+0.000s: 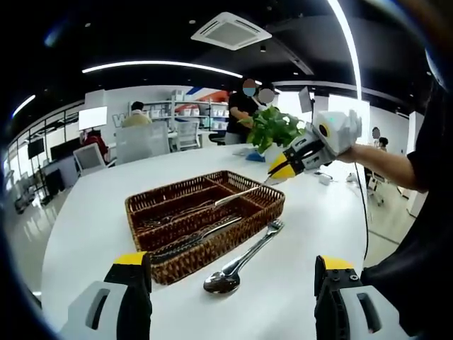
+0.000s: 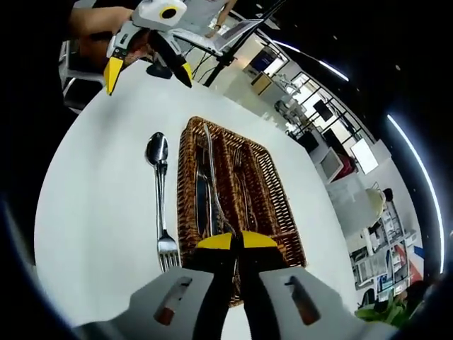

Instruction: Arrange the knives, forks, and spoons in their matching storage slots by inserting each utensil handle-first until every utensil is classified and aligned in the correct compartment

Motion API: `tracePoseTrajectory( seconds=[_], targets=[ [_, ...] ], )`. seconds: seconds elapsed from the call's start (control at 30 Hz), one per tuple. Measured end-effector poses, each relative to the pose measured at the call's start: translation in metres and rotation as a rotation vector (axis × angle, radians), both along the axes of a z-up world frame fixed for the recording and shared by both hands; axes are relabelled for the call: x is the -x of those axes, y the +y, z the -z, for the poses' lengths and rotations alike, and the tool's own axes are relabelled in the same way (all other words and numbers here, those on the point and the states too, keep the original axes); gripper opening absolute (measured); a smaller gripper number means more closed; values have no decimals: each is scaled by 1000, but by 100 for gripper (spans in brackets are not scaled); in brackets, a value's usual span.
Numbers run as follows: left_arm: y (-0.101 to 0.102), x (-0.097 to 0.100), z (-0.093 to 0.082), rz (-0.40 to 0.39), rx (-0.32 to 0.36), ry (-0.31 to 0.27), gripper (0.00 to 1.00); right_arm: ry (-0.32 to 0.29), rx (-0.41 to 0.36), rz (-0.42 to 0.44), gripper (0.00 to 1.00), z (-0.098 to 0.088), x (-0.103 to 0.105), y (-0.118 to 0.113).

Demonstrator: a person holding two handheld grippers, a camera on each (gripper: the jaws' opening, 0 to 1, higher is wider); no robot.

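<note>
While most utensils sit in the basket [image 1: 263, 210], a spoon [image 1: 225, 278] n fork [image 2: 165, 244] lie on the table [image 1: 92, 219] beside it; left gripper [image 1: 233, 283] open, right gripper [image 2: 237, 241] pinching a knife [image 2: 211, 177] over the basket.

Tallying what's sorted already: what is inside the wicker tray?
Inside the wicker tray, several metal utensils lie lengthwise in its compartments; glare and overlap hide their types and count.

Opposing views across the wicker tray [image 1: 205, 219] [image 2: 276, 191], left low and level, right steeply downward
</note>
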State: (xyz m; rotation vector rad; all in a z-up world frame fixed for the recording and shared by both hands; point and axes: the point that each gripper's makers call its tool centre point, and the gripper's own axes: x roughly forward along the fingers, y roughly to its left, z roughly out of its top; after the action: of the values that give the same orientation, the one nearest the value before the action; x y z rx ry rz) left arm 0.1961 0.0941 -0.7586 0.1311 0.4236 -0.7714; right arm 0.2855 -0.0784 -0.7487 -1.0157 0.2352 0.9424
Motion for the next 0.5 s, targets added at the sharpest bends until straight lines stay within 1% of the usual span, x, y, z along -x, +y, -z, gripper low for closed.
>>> tracePoseTrajectory(
  seconds=[0.5],
  targets=[
    [0,-1,0,3,4,2,100,-2,-8,-15,0,-4,-21,11]
  ],
)
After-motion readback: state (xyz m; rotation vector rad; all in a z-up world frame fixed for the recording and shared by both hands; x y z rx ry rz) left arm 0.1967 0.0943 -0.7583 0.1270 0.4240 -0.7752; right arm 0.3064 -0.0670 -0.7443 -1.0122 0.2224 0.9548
